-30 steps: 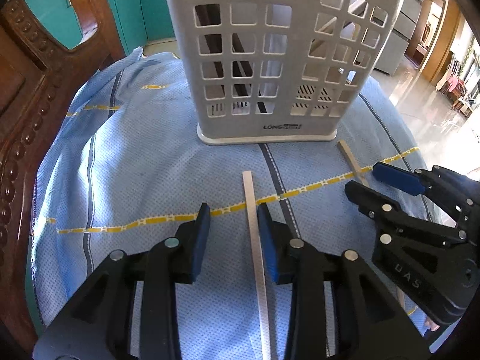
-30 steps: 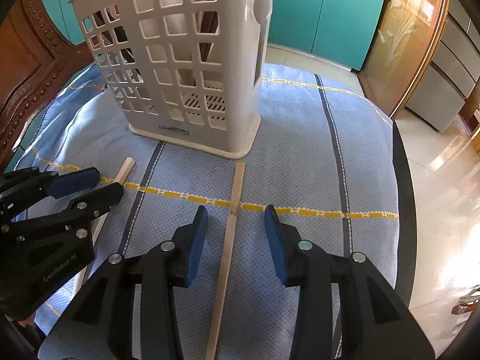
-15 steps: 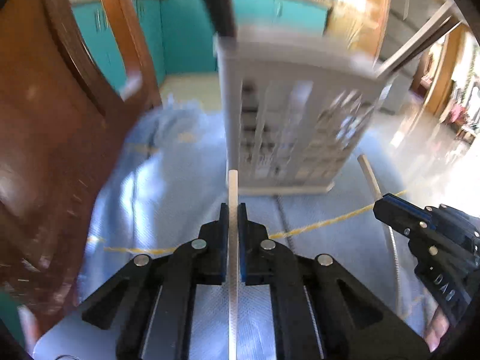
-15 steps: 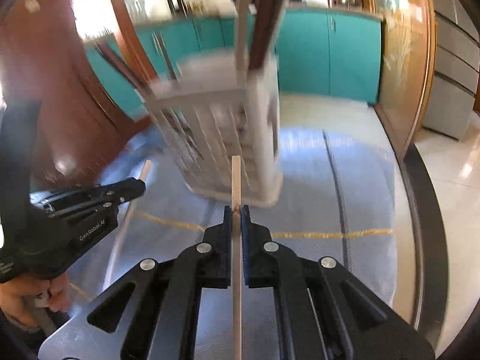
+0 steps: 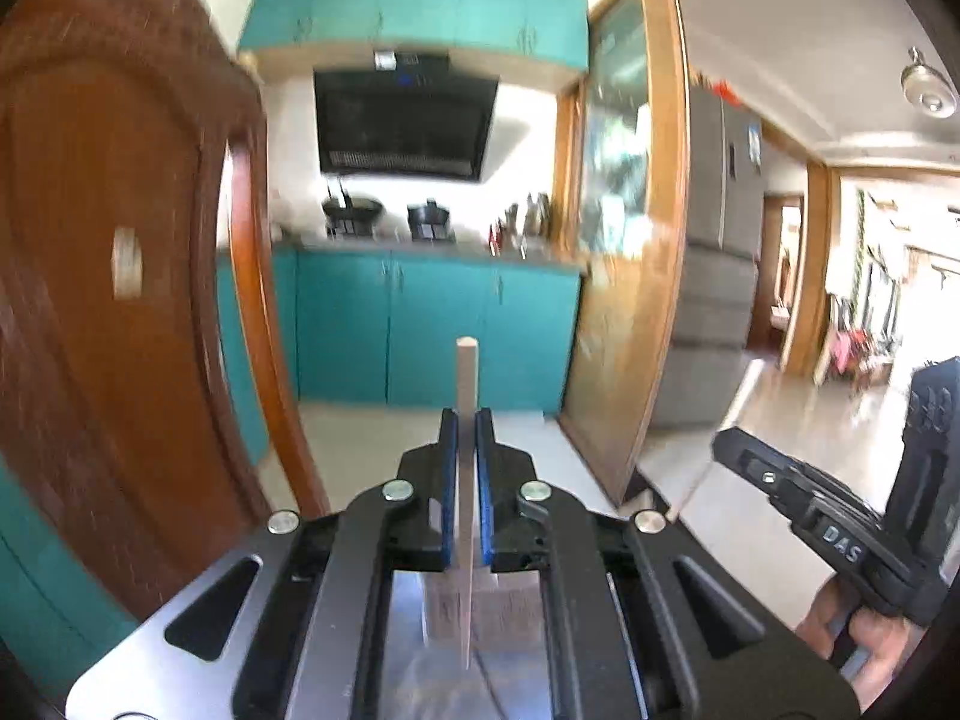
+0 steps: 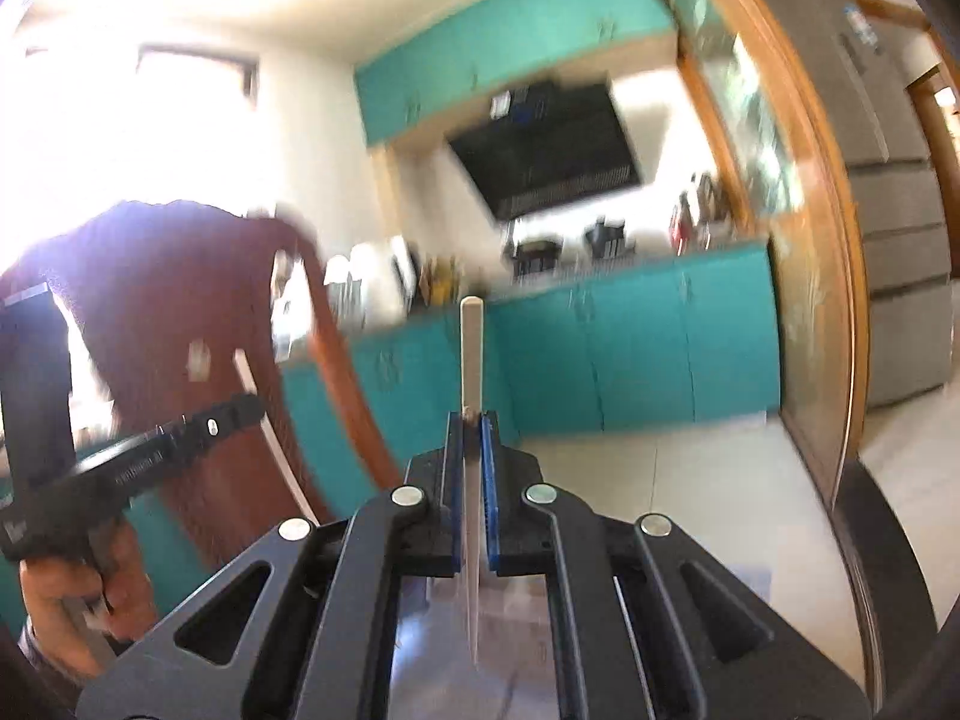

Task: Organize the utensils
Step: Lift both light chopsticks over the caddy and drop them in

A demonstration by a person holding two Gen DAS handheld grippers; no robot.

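Observation:
My left gripper [image 5: 467, 420] is shut on a pale chopstick [image 5: 466, 378] that points up and forward past the fingertips. My right gripper [image 6: 473, 423] is shut on a second pale chopstick [image 6: 471, 348], also pointing up. Both are lifted and tilted upward toward the kitchen. The right gripper also shows at the right of the left wrist view [image 5: 798, 492]; the left gripper shows at the left of the right wrist view [image 6: 174, 444]. The white utensil basket shows only as a blurred patch under the left gripper's body [image 5: 510, 606].
A carved wooden chair back [image 5: 102, 276] stands close on the left. Teal cabinets [image 5: 432, 330] and a range hood [image 5: 408, 120] lie ahead. A wooden-framed glass door [image 5: 630, 240] is at the right. The dark table edge [image 6: 888, 570] curves at lower right.
Both grippers closed on the chopsticks lying on the blue cloth, then lifted and tilted up, so the views swung from the table and basket to the kitchen.

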